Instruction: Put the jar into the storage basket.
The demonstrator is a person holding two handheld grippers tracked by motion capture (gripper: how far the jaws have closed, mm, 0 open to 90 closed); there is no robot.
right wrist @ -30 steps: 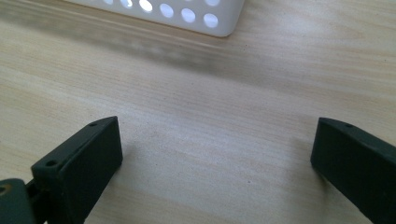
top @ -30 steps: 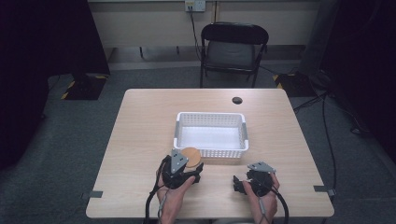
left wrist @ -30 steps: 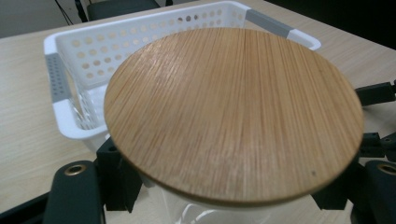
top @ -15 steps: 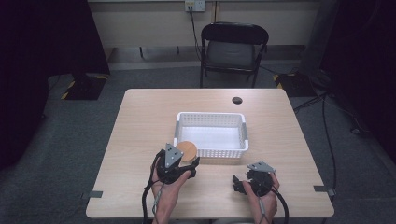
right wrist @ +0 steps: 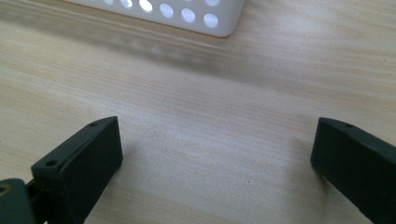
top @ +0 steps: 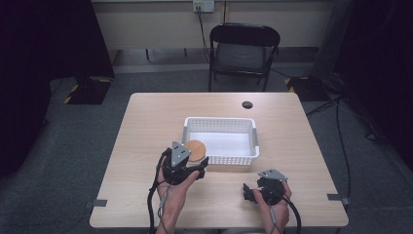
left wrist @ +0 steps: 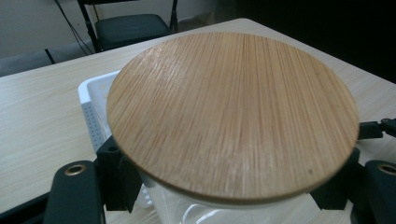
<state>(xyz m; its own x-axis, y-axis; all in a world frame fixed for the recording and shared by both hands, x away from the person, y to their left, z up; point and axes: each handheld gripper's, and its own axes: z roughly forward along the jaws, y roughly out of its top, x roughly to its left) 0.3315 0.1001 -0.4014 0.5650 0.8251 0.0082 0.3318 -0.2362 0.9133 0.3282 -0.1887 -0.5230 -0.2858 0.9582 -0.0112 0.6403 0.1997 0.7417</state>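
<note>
A clear jar with a round bamboo lid (top: 196,149) (left wrist: 233,112) is held just off the near left corner of the white perforated basket (top: 219,120). My left gripper (top: 197,165) (left wrist: 229,191) is shut on the jar's body below the lid, one black jaw on each side. In the left gripper view the basket (left wrist: 95,105) lies behind the jar. My right gripper (top: 247,192) (right wrist: 215,158) rests low on the table near the front right, open, with bare wood between its jaws. The basket's wall (right wrist: 187,14) lies ahead of it.
A small black round object (top: 247,104) lies on the table beyond the basket. A black folding chair (top: 243,48) stands behind the table's far edge. Cables trail from both grippers over the front edge.
My left gripper has carried the jar a little farther from the person and slightly left, beside the basket's corner. The right gripper has stayed put.
</note>
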